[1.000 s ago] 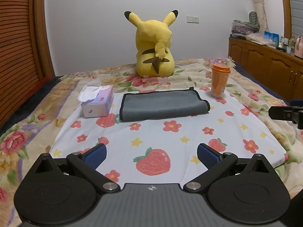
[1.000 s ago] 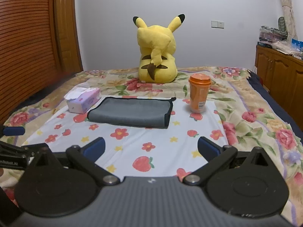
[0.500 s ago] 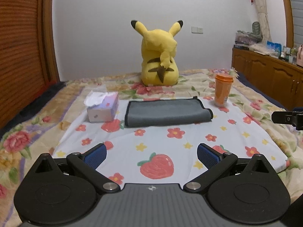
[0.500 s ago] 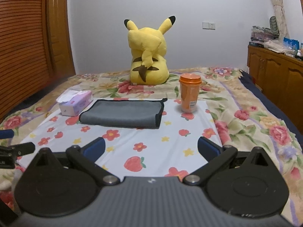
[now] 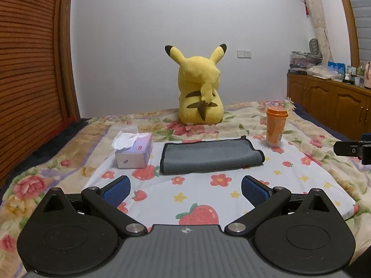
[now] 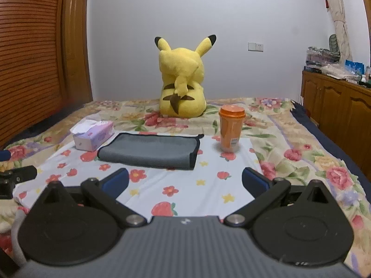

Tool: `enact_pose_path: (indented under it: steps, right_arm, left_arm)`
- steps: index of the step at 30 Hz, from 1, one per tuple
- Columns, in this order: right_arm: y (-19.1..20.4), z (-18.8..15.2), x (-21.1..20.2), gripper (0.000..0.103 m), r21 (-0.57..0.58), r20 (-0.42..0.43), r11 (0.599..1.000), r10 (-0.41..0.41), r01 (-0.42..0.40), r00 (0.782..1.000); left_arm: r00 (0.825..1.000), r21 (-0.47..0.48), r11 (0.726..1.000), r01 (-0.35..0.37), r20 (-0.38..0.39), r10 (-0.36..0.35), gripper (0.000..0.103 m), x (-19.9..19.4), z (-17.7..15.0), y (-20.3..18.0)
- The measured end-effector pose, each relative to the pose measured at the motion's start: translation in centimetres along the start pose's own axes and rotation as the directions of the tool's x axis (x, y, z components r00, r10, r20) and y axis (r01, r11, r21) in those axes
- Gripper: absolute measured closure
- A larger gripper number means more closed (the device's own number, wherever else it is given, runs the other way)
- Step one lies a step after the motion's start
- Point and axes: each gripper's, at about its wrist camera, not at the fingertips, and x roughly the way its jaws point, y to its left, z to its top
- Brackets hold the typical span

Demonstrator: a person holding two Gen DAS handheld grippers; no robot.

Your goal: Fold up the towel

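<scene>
A grey towel with a black hem [image 5: 209, 156] lies folded flat on a white fruit-print cloth [image 5: 301, 178] on the bed; it also shows in the right wrist view [image 6: 150, 149]. My left gripper [image 5: 185, 191] is open and empty, held back from the towel near the cloth's front edge. My right gripper [image 6: 185, 181] is open and empty, also short of the towel. Each gripper's tip shows at the edge of the other's view, the right gripper [image 5: 352, 149] and the left gripper [image 6: 16, 176].
A tissue box [image 5: 134, 153] stands left of the towel. An orange cup with a lid [image 5: 276, 126] stands to its right. A yellow Pikachu plush [image 5: 199, 90] sits behind. A wooden cabinet [image 5: 334, 102] lines the right wall, a slatted wooden door [image 5: 30, 81] the left.
Both grippers have drawn back and tilted up, so the towel sits lower and farther in both views. The towel has not moved. Both stay open.
</scene>
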Motion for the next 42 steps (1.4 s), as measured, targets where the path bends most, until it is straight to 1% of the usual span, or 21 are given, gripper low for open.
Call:
enact_pose_path:
  steps: [7,16,29,42]
  right_arm:
    - [-0.1,0.1,-0.3,0.0,0.002,0.034,1.0,0.0,0.0,0.999]
    - [-0.2,0.0,-0.7,0.0,0.011,0.056,1.0,-0.01,0.009,0.998]
    - [-0.6,0.1,-1.5,0.0,0.035,0.116,0.999,-0.032,0.028,0.993]
    - [-0.6,0.1,-1.5,0.0,0.03,0.124,0.999,-0.033,0.029,0.992]
  left_arm:
    - [0.999,0.012,1.0,-0.002,0.036,0.002,0.0,-0.5,0.1,-0.1]
    - [0.998,0.007,1.0,0.001,0.069,-0.002,0.0,-0.9,0.1,0.0]
    - [0.992,0.011,1.0,-0.007,0.127,0.005,0.0,-1.7,0.4,0.0]
    - [0.991,0.0,1.0,-0.008,0.133,0.008,0.0,-1.5,0.5,0.3]
